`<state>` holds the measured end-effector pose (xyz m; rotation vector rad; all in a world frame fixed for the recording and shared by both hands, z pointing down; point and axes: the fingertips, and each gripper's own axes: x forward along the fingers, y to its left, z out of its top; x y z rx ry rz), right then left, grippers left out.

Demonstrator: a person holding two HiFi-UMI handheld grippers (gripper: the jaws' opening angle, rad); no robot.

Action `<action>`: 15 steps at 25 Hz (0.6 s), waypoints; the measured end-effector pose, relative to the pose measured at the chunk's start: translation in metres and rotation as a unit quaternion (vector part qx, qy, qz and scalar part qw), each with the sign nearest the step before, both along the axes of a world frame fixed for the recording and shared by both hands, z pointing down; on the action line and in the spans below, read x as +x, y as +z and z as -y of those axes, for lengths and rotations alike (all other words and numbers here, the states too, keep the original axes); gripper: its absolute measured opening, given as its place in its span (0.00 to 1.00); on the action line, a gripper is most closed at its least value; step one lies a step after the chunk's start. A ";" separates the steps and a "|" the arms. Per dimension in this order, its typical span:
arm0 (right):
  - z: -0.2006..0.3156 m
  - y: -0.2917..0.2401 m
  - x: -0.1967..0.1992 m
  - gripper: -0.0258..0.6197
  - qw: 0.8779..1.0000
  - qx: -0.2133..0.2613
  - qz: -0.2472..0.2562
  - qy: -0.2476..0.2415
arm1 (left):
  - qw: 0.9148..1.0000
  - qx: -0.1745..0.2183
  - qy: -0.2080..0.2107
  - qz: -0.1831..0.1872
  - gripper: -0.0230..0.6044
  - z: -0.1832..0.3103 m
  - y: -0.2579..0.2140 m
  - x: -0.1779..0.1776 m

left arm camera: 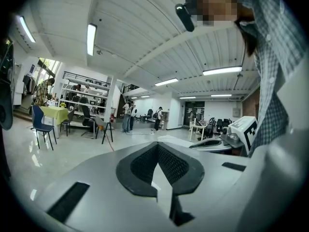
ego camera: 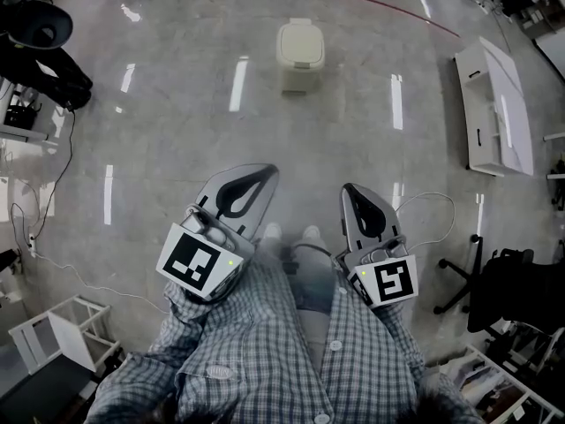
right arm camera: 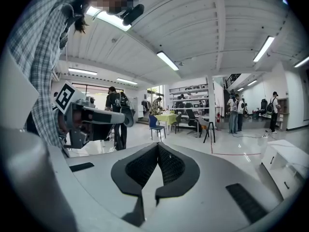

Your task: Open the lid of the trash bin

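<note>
Left tongs (ego camera: 267, 174) and right tongs (ego camera: 350, 190) sit pressed together, trash bin (ego camera: 300, 54) well ahead, white cabinet (ego camera: 496, 106) rightward.

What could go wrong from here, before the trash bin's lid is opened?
The trash bin stands alone on glossy floor; pushing its closed lid may slide it.
The left gripper and right gripper both have jaws together, so they may slip off the lid.
A white cable loops beside the shoes: a possible trip hazard.
</note>
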<state>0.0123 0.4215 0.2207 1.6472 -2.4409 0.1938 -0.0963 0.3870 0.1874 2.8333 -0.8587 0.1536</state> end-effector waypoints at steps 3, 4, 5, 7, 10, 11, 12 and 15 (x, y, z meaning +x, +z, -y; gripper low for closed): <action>-0.001 0.001 -0.005 0.07 1.000 0.000 -0.001 0.002 | 1.000 0.004 0.002 0.002 0.05 0.001 -0.001 -0.005; -0.001 0.001 -0.008 0.07 1.000 0.000 -0.001 0.003 | 1.000 0.005 0.003 0.003 0.05 0.001 -0.002 -0.008; -0.002 0.001 -0.011 0.07 1.000 0.000 0.000 0.004 | 1.000 0.005 0.003 0.003 0.05 0.001 -0.001 -0.011; -0.002 0.001 -0.016 0.07 1.000 0.003 -0.001 0.004 | 1.000 0.004 0.002 0.005 0.05 0.002 -0.001 -0.016; -0.005 0.000 -0.021 0.07 1.000 0.006 -0.007 0.004 | 1.000 0.024 0.007 -0.013 0.05 0.002 -0.007 -0.018; -0.005 -0.001 -0.022 0.07 1.000 0.007 -0.010 0.004 | 1.000 0.025 0.009 -0.013 0.05 0.001 -0.007 -0.019; -0.005 -0.002 -0.022 0.07 1.000 0.008 -0.011 0.004 | 1.000 0.023 0.010 -0.009 0.05 0.001 -0.005 -0.020; -0.006 -0.004 -0.021 0.07 1.000 0.011 -0.015 0.007 | 1.000 0.021 0.012 -0.007 0.05 0.001 -0.004 -0.021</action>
